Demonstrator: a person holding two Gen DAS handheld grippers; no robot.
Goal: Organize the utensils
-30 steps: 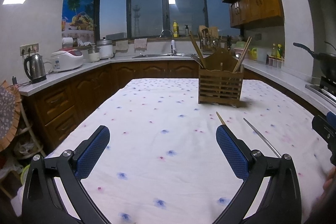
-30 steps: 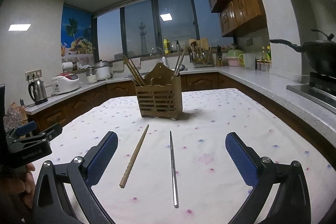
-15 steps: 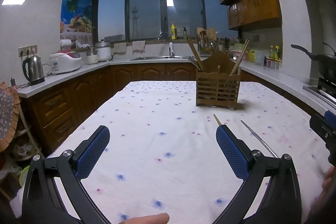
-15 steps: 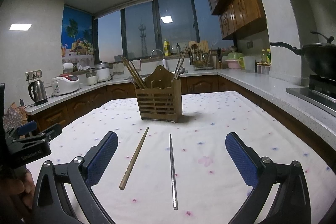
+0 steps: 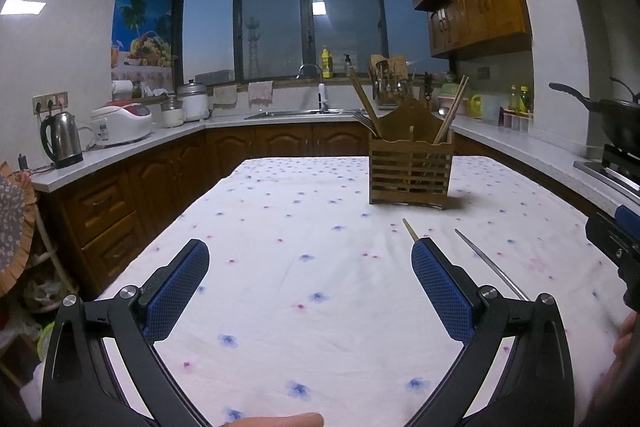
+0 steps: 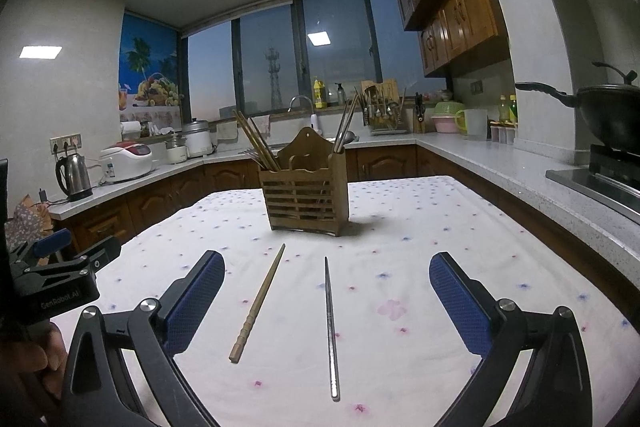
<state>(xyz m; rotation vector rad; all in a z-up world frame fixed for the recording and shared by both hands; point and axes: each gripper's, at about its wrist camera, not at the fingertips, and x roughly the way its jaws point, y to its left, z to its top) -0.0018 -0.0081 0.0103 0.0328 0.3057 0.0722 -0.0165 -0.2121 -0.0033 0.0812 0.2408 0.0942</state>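
Note:
A slatted wooden utensil holder (image 6: 306, 195) stands on the flowered tablecloth (image 6: 400, 255), with chopsticks leaning in it; it also shows in the left wrist view (image 5: 410, 171). A wooden chopstick (image 6: 260, 301) and a metal chopstick (image 6: 330, 323) lie side by side in front of it, between the jaws of my right gripper (image 6: 326, 275), which is open and empty above them. My left gripper (image 5: 306, 267) is open and empty over bare cloth, to the left of the chopsticks; the wooden chopstick's tip (image 5: 410, 229) and the metal chopstick (image 5: 490, 269) show beside its right finger.
Kitchen counters ring the table. A kettle (image 5: 62, 139) and rice cooker (image 5: 122, 123) stand at the left, a sink (image 5: 296, 113) at the back, a wok on a stove (image 6: 608, 111) at the right. The right gripper's body (image 5: 616, 247) sits at the left view's right edge.
Both views have tilted slightly; the holder and chopsticks sit a little lower in frame. Both grippers remain open and the chopsticks have not moved.

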